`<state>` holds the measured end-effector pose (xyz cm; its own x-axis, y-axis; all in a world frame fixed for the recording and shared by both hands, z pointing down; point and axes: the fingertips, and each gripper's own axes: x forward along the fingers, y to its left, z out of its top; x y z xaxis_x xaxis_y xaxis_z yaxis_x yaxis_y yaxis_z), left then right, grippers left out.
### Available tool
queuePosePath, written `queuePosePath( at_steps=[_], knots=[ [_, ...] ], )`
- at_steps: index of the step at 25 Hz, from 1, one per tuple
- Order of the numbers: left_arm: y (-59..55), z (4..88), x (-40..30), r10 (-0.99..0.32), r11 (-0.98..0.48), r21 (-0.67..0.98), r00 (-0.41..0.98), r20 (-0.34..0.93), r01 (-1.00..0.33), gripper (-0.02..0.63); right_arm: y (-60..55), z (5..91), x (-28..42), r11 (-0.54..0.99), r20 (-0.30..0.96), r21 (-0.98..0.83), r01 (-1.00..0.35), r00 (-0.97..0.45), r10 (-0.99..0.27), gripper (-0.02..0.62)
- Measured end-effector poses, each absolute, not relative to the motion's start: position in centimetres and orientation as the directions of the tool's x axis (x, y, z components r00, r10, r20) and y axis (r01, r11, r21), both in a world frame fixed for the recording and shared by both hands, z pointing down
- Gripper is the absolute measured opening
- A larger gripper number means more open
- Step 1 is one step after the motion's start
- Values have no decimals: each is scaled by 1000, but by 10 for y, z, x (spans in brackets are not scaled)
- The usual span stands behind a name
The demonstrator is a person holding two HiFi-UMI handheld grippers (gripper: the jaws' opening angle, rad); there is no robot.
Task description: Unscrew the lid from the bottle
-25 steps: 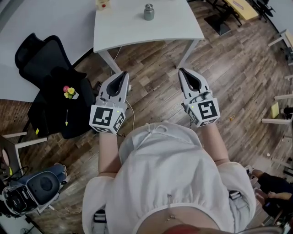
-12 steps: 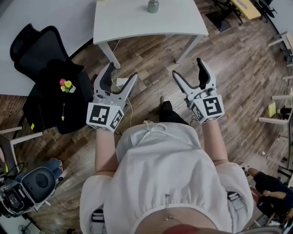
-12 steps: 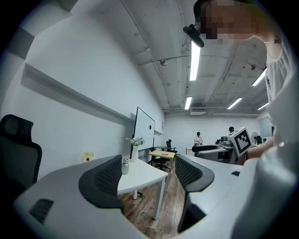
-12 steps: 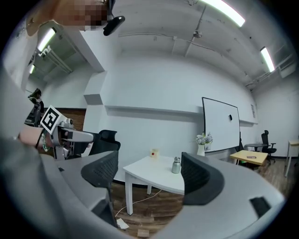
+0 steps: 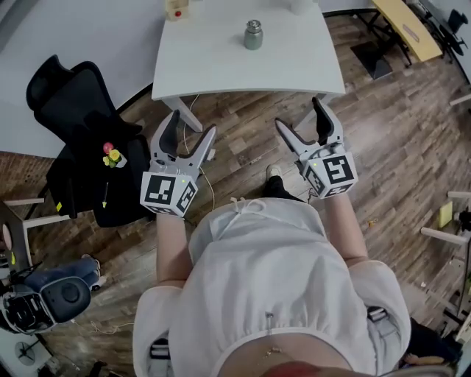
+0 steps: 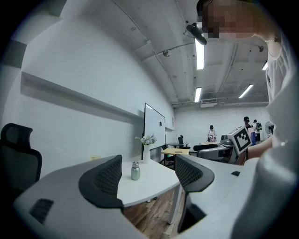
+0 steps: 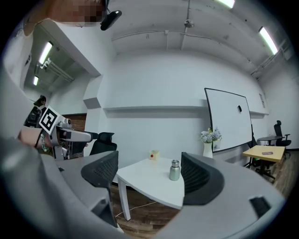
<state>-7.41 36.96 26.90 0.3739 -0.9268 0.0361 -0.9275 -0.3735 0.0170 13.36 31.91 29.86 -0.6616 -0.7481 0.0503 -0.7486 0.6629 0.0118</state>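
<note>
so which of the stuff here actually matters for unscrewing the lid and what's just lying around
For the job: bottle, its lid still on; the white table it stands on; left gripper and right gripper, jaws just opened, nothing between them.
Lying about: box with a red dot, vase of flowers, black chair.

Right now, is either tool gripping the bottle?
No: the bottle stands alone on the white table, while the left tool and right tool are open over the floor.
</note>
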Motion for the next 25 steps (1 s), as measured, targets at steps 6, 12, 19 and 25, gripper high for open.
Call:
queuePosePath(
  at_steps=[6, 12, 19, 25],
  knots=[
    [267, 266, -33, -948, -313, 19, 313, 47, -950, 354, 207, 297, 166, 727, 83, 17, -687, -723, -686, 416],
    [193, 290, -10, -960, -254, 43, 257, 107, -966, 354, 125, 315, 182, 781, 147, -2, -624, -773, -617, 416],
    [130, 332, -4, -945, -256, 59, 263, 194, -965, 354, 63, 348, 173, 812, 258, -35, -583, -790, -556, 409],
    [69, 365, -18, -913, -329, 94, 342, 222, -940, 356, 13, 377, 139, 825, 359, -55, -562, -782, -509, 408]
  ],
)
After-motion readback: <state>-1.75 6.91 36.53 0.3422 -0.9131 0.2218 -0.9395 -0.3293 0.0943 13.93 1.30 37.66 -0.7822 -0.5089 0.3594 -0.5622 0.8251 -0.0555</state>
